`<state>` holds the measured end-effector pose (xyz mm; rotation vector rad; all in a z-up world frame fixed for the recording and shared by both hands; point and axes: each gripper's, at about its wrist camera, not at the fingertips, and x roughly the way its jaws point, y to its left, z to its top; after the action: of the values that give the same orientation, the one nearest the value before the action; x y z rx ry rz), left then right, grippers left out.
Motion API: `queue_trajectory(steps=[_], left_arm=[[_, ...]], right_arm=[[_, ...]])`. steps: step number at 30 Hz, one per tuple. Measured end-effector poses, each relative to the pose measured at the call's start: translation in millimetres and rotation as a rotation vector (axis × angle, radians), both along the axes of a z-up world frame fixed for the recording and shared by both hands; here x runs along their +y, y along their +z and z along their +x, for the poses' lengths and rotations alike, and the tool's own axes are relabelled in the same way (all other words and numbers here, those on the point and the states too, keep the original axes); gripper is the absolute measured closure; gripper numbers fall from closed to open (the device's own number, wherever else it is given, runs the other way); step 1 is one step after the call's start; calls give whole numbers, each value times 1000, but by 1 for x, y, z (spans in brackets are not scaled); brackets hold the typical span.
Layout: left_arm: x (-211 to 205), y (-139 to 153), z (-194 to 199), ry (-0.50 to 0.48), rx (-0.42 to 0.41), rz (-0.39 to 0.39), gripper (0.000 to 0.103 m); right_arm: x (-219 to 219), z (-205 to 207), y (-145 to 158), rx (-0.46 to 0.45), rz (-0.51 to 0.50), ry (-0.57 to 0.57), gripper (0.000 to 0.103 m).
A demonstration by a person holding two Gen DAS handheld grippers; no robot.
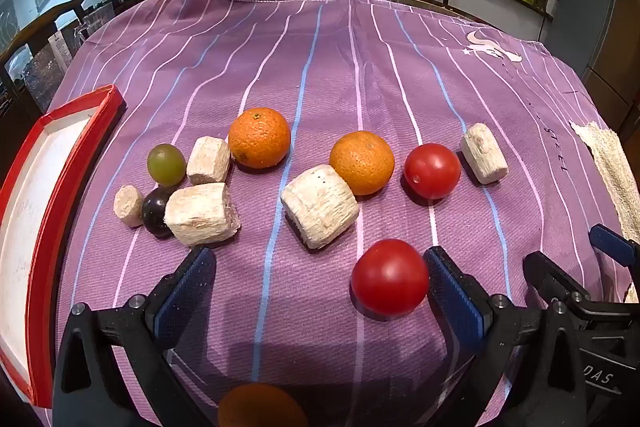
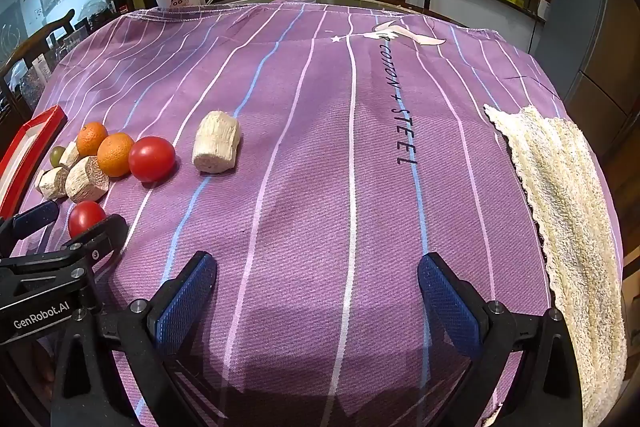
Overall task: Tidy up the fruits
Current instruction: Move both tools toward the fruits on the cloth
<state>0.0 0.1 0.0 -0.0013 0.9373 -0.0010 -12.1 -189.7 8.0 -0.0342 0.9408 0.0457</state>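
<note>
Bench under purple striped cloth (image 1: 320, 59): three oranges (image 1: 259, 138), two tomatoes (image 1: 432, 171), five pale fibrous chunks (image 1: 319, 211), one green grape (image 1: 166, 164), one dark grape (image 1: 155, 211), red-rimmed tray (image 1: 44, 211) at left; left tongs (image 1: 320, 287) and right tongs (image 2: 318, 291) gape empty, nearest tomato (image 1: 390, 277) just beside left's inner pad.

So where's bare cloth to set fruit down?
Widest free patch: between the lone pale chunk and the knitted mat. Also free: cloth beyond the oranges. Crowded: the cluster beside the red tray, from green grape to tomato.
</note>
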Motion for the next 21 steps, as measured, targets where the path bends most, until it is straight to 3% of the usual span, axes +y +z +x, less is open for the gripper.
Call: queue_trajectory(steps=[7,14,17,21], left_arm=[[0,0,0,-10,5,2,0],[14,10,-6,-52,65,-20,1],[22,26,-21,-25,24,-38,3],[46,73,-46,23,-105,-8,3]], right_arm=[[0,0,0,-1,0,1,0],[2,0,-2,2,-3,7,0],[2,1,-1,14,-5,8,0],[0,-4,8,28,16,-35,1]])
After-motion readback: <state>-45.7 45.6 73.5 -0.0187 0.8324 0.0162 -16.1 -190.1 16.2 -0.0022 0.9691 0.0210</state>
